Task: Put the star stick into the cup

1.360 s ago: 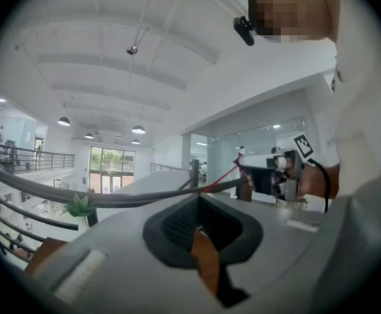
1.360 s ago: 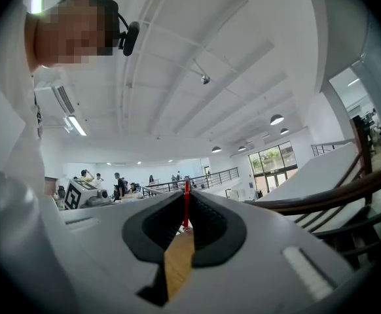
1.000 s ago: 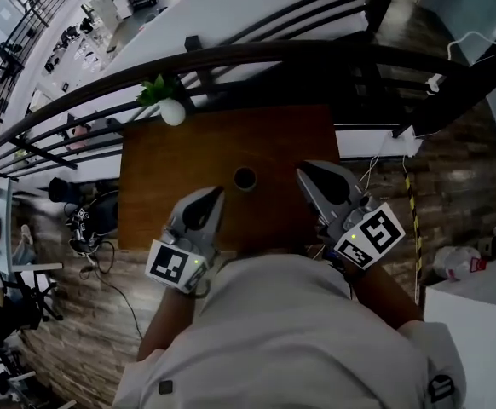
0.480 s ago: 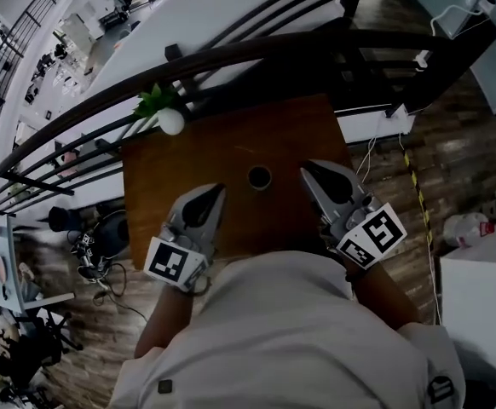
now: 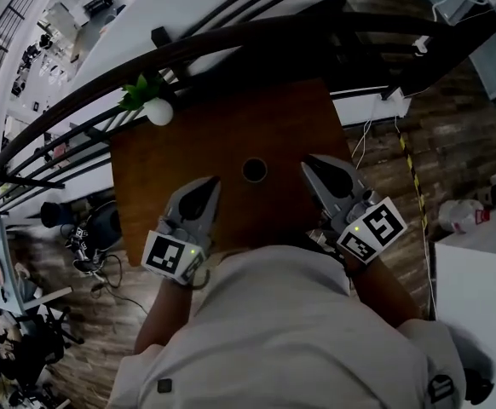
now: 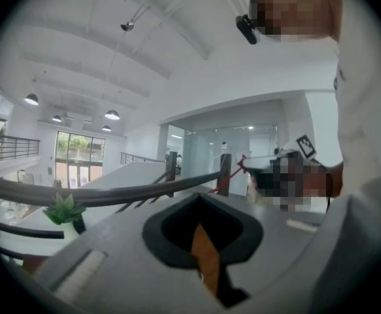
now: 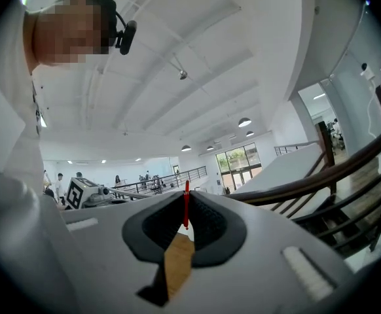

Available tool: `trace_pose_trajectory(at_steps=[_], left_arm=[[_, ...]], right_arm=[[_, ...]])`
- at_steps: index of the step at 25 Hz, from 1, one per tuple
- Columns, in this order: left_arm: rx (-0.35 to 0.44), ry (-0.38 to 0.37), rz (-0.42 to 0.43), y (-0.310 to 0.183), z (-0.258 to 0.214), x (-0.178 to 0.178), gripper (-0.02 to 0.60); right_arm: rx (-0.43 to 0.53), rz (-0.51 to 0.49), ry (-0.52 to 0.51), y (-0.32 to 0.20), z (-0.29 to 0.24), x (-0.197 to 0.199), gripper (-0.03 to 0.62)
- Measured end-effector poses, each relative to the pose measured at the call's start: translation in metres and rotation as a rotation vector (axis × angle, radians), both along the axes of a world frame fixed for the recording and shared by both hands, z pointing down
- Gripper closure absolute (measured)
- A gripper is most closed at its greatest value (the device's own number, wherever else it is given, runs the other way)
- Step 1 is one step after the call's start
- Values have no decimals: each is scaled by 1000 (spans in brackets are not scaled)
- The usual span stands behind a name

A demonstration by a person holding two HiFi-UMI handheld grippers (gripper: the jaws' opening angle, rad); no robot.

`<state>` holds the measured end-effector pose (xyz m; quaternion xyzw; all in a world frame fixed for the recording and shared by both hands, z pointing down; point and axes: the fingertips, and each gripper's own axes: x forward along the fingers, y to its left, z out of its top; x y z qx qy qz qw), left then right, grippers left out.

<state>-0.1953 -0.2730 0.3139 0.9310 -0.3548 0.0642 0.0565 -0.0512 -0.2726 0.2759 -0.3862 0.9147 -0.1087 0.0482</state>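
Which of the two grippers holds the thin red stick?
The right gripper: the red stick is pinched upright between its jaws, while the left gripper holds nothing.

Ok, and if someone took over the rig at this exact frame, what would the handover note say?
Left tongs: shut, nothing between them, held over the near side of the table.
Right tongs: shut on the thin red star stick, pinched at the tips.
Cup: upright on the table, ahead of and between the two tongs.
Done: the stick is gripped. Left: bring it over the cup and release it inside.
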Motion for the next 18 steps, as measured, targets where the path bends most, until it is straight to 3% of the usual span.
trace_pose_trajectory(at_steps=[18], left_arm=[[-189,-23,-94,-68,105,16,578]], right_arm=[[-214,-110,55,-69,103,7,569]])
